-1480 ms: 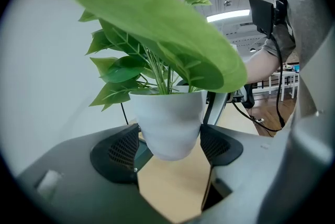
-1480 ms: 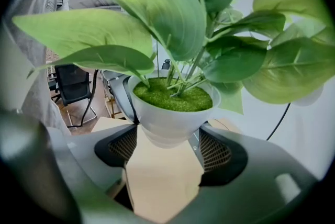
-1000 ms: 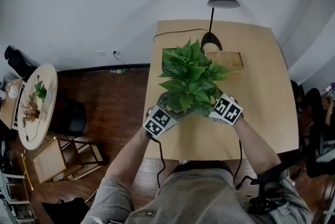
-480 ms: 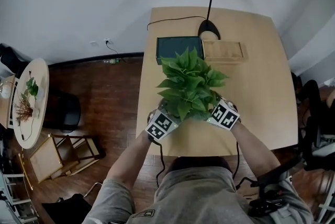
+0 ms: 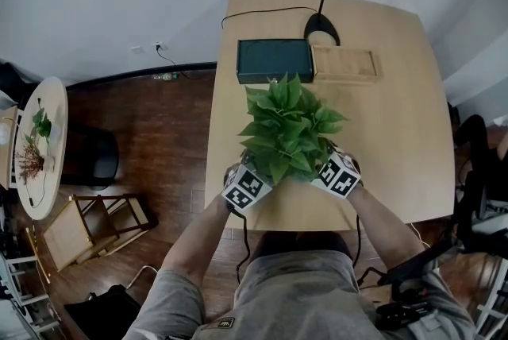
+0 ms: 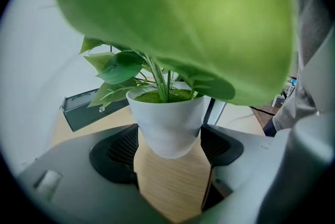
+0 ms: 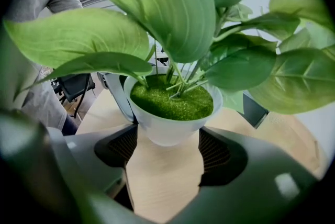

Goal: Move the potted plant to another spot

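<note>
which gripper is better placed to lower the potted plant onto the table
Left, marginally: the potted plant sits deeper between the pads of the left gripper; the right gripper pinches it nearer its jaw tips. Both are clamped on it.

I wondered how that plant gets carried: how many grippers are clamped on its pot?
2. The left gripper clamps the white pot from the person's left, the right gripper from the right; leaves hide both grips in the head view.

The left tongs (image 6: 169, 134) clamp the white pot (image 6: 166, 118) from both sides, with the desk (image 6: 170, 189) beneath. A blurred leaf (image 6: 178, 13) fills the top. A dark box (image 6: 86, 110) lies behind.
</note>
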### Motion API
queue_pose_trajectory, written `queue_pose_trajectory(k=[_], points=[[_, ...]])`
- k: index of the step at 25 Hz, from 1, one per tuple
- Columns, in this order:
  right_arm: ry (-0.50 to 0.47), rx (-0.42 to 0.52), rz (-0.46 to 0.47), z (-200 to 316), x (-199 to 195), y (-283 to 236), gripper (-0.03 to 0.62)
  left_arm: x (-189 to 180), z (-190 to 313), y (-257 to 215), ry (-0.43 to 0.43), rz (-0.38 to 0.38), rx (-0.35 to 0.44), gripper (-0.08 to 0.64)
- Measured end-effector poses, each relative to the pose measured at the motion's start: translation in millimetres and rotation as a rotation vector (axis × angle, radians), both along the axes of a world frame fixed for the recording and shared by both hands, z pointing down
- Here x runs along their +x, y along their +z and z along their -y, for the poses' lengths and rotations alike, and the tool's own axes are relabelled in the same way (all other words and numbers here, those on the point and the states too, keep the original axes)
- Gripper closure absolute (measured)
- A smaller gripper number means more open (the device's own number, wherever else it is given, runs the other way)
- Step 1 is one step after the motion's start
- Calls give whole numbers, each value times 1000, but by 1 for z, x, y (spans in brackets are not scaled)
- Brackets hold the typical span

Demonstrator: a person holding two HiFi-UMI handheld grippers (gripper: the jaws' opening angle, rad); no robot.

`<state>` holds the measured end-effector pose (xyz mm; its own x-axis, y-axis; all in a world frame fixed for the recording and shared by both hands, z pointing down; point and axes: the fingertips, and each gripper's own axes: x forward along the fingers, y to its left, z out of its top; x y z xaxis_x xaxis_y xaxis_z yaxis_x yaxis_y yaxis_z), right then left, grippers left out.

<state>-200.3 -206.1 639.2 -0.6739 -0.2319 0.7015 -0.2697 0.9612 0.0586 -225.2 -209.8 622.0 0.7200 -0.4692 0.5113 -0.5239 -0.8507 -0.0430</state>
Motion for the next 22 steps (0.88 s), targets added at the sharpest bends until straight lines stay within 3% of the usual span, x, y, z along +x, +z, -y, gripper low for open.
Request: queue_pose_trajectory(k=[22], points=[[12, -17, -30, -13, -12, 41, 230, -12, -11, 39, 7, 48, -28, 187]])
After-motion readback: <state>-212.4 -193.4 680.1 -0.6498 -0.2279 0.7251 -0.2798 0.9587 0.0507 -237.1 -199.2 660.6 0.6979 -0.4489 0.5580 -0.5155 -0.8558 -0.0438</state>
